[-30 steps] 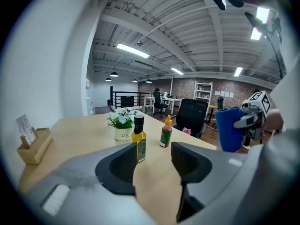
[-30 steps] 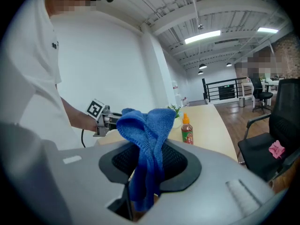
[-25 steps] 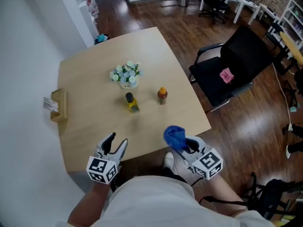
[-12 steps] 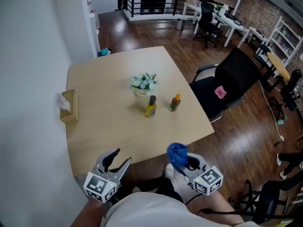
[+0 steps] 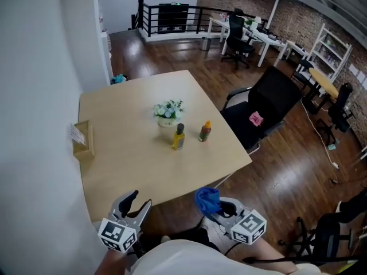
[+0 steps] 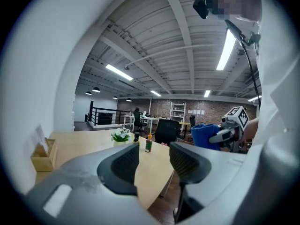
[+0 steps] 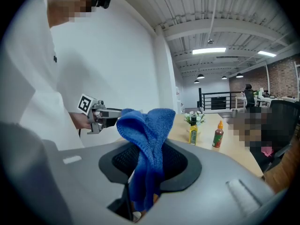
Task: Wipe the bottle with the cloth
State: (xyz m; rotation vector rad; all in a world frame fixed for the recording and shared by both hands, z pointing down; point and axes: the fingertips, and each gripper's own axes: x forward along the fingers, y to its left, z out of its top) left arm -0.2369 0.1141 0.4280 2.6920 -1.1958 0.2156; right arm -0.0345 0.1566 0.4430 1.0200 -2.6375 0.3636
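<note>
Two bottles stand mid-table: a yellow bottle (image 5: 179,137) with a black cap and a smaller brown bottle (image 5: 204,132) with an orange cap. Both also show far off in the right gripper view, the yellow bottle (image 7: 192,135) left of the brown bottle (image 7: 217,136). My right gripper (image 5: 216,207) is shut on a bunched blue cloth (image 5: 207,199), which stands up between its jaws as a blue cloth (image 7: 147,142) fold. My left gripper (image 5: 134,203) is open and holds nothing. Both grippers hang off the table's near edge, well short of the bottles.
A small pot of white and blue flowers (image 5: 167,112) stands just behind the bottles. A wooden holder (image 5: 82,141) sits at the left edge of the table (image 5: 126,165). A black office chair (image 5: 264,105) stands to the table's right, on wooden floor.
The view has drawn back and the table looks farther away. Both grippers have come back off the table's near edge toward the person. The cloth stays in the right gripper.
</note>
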